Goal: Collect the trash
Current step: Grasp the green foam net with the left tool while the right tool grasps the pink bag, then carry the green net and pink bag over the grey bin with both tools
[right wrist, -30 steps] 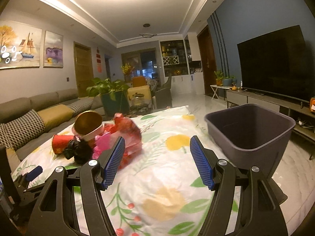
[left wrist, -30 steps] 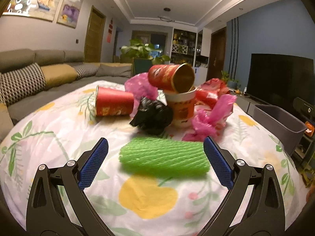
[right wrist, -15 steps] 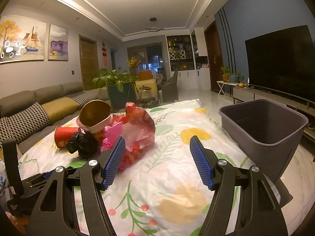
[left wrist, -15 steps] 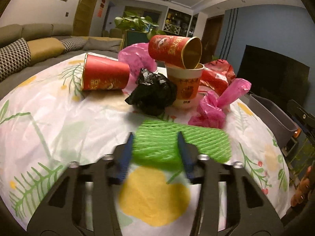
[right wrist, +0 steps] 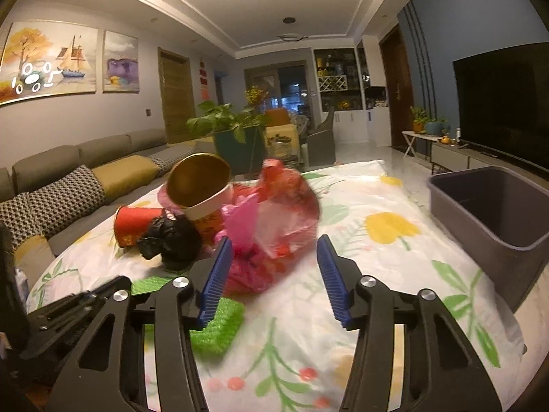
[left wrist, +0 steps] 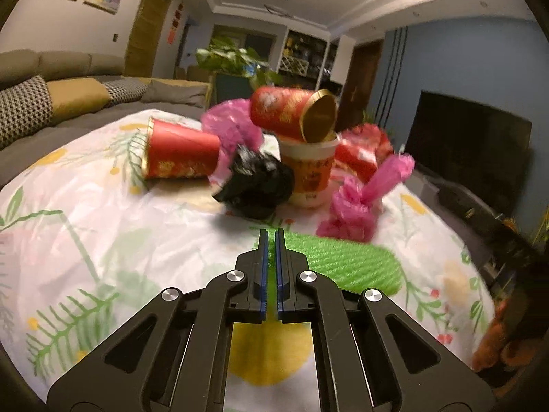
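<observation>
left fingers (left wrist: 271, 240) now clenched on ribbed green foam net (left wrist: 346, 264), right fingers (right wrist: 274, 261) spread, facing crinkled red bag (right wrist: 288, 206)

- Left wrist view looks low and close over the counter (left wrist: 103, 219) toward the trash heap (left wrist: 274, 158).
- Right wrist view sits further right, facing the same heap (right wrist: 240, 213); both share the green foam net (left wrist: 343, 261).

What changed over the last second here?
The left gripper closed from wide open onto the left end of the green foam net sleeve. The right gripper stayed open, nearing the red plastic bag. The cups and the grey bin are unmoved.
</observation>
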`<state>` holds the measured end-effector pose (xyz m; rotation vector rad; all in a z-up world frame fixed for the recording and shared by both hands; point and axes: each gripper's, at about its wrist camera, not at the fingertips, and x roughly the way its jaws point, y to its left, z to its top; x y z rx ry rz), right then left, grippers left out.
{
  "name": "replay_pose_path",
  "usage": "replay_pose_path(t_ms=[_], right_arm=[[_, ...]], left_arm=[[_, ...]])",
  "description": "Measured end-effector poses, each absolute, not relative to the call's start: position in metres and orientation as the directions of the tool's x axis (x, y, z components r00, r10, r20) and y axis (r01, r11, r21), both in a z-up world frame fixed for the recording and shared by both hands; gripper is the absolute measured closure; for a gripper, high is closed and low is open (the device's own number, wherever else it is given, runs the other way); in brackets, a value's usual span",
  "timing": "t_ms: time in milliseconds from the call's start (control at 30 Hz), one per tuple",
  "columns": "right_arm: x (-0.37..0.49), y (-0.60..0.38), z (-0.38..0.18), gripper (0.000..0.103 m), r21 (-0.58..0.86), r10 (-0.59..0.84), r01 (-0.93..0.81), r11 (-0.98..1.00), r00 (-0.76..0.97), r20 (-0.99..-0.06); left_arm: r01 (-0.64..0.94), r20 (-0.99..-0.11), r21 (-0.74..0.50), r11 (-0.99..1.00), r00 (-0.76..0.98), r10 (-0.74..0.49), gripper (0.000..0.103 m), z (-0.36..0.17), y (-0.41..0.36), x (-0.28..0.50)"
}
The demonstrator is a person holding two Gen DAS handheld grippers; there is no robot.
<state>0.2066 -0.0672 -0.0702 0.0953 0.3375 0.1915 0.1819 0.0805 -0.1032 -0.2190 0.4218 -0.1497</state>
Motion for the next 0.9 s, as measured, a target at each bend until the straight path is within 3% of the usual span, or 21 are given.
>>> replay_pose_path(t_ms=[333,567,900], right_arm=[[0.235,-0.037,-0.068,0.067,0.115,0.247,-0.221,0.969,0.913,-0.325],[0.242,-0.031,-0.069,0.099,0.095,0.244,-0.225,0.970,0.908,-0.342],[0.205,-0.048,-0.052,0.101,0.101,0.279,-0.261,0.960,0.915,-0.292]], left_arm=[[0.012,-0.311,-0.283,0.959,0.945,-0.104,0.100,-0.076,0.114,0.167],[0.002,-0.306,-0.288,0.958,0.947,-0.094,0.100,-0.074,0.120,0.164],[0.013,-0.281,-0.285,0.958,0.955,-0.096,0.100,-0.061,0.114,0.157]])
